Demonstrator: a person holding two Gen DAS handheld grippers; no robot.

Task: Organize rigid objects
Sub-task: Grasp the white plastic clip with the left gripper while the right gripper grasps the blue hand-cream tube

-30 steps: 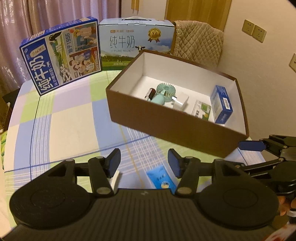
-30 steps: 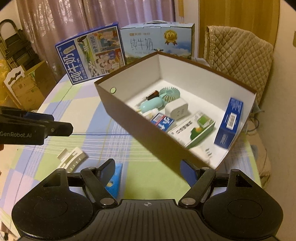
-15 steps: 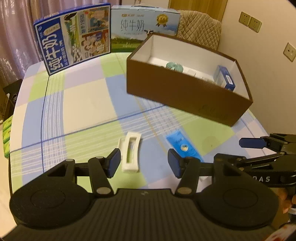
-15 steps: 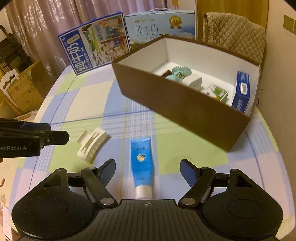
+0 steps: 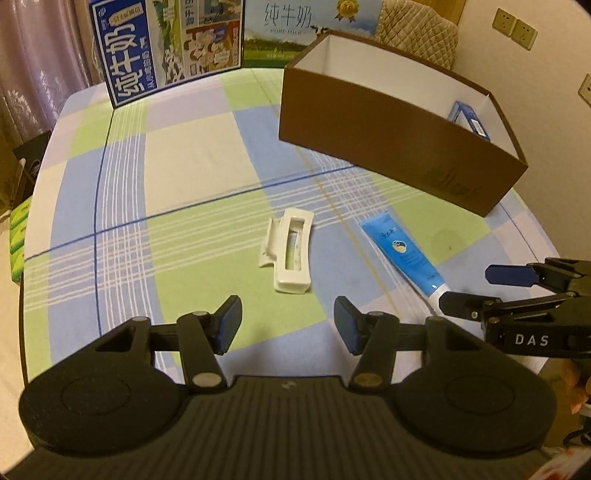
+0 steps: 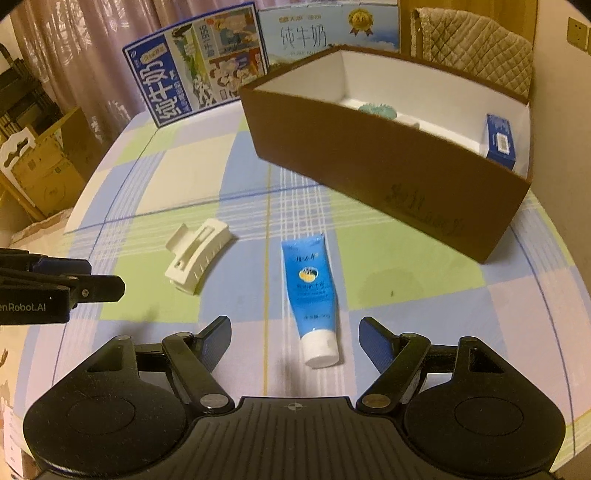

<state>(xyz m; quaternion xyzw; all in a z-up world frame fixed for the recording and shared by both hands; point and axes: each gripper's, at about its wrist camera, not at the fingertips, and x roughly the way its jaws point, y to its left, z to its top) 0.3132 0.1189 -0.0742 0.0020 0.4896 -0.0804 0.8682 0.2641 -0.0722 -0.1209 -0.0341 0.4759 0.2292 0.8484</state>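
Observation:
A white hair clip and a blue tube with a white cap lie on the checked tablecloth in front of a brown box. My left gripper is open just short of the clip, with nothing between its fingers. My right gripper hovers low over the tube's cap end. Its jaws are closing, the cap lies between them, and the pads do not touch it.
Inside the box are a small blue carton, a teal fan and a white item. Two milk cartons stand behind it, beside a quilted chair back. Cardboard boxes sit off the table's left edge.
Both grippers have pulled back from the box and dropped toward the table. The clip now lies before the left fingers and the tube between the right ones.

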